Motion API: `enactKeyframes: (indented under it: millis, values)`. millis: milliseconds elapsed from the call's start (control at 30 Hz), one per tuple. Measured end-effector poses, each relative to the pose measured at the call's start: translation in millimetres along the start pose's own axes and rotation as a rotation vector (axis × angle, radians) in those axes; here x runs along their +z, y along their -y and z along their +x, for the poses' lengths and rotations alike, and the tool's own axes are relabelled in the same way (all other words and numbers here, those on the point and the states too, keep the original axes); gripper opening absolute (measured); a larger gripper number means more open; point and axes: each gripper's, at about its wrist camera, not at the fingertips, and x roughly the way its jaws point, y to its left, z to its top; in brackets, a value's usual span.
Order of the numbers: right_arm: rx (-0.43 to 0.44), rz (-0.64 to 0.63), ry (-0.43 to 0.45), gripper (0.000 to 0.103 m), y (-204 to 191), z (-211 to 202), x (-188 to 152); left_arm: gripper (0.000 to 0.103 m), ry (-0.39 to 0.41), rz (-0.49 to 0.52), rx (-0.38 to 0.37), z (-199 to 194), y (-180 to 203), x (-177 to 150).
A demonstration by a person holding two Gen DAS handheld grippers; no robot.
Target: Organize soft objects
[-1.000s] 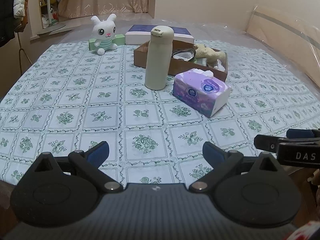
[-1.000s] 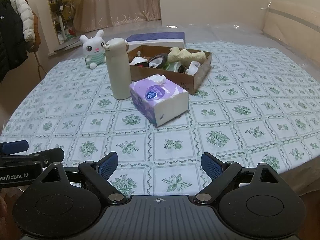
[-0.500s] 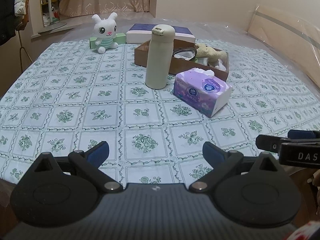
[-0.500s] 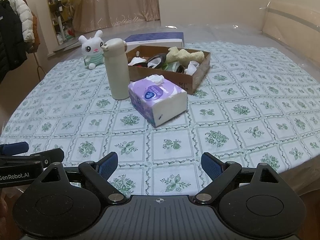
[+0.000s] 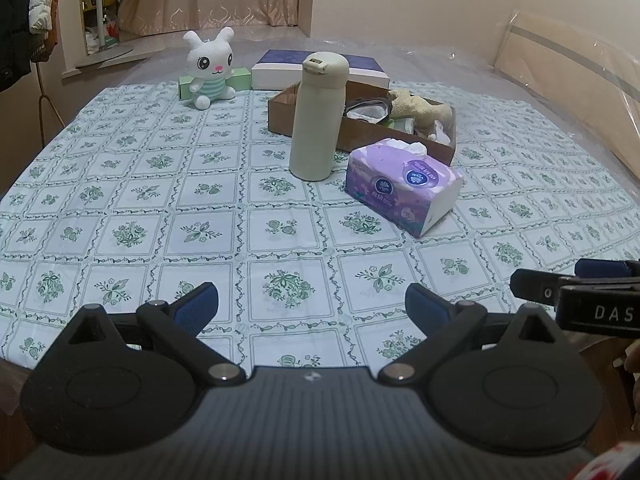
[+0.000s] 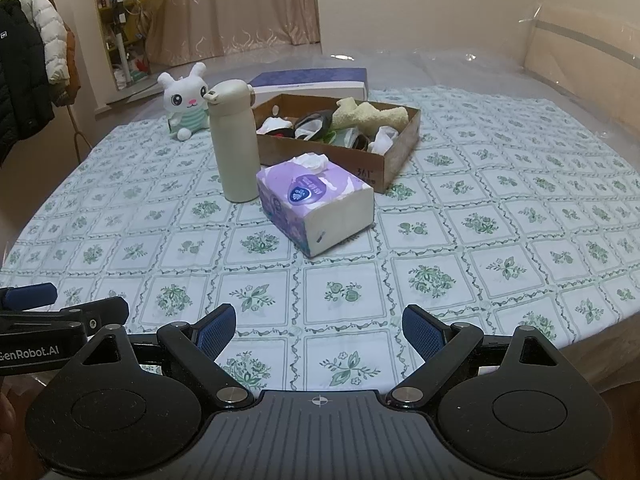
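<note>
A white plush rabbit [image 5: 210,66] sits at the far left of the table; it also shows in the right wrist view [image 6: 184,102]. A brown cardboard box [image 6: 396,158] holds a beige plush toy [image 6: 370,114] and several small soft items; the box also shows in the left wrist view [image 5: 444,150]. A purple tissue pack [image 5: 402,184] lies in front of the box, also in the right wrist view [image 6: 314,202]. My left gripper [image 5: 312,306] is open and empty near the front edge. My right gripper [image 6: 318,326] is open and empty beside it.
A cream thermos bottle [image 5: 318,114] stands upright left of the tissue pack. A flat blue-and-white box [image 5: 320,68] and a green box [image 5: 240,80] lie at the far edge. The floral tablecloth [image 5: 132,184] covers the table. Coats hang at the left [image 6: 24,76].
Both grippers have moved slightly forward toward the objects. Both stay open and empty.
</note>
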Motion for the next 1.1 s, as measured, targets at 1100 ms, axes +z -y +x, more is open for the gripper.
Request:
enactKeyframes:
  millis: [1100]
  values:
    - [-0.001,0.000,0.001,0.090,-0.1,-0.8,0.7,0.099,0.006,-0.003,-0.002,-1.5,0.4,1.5]
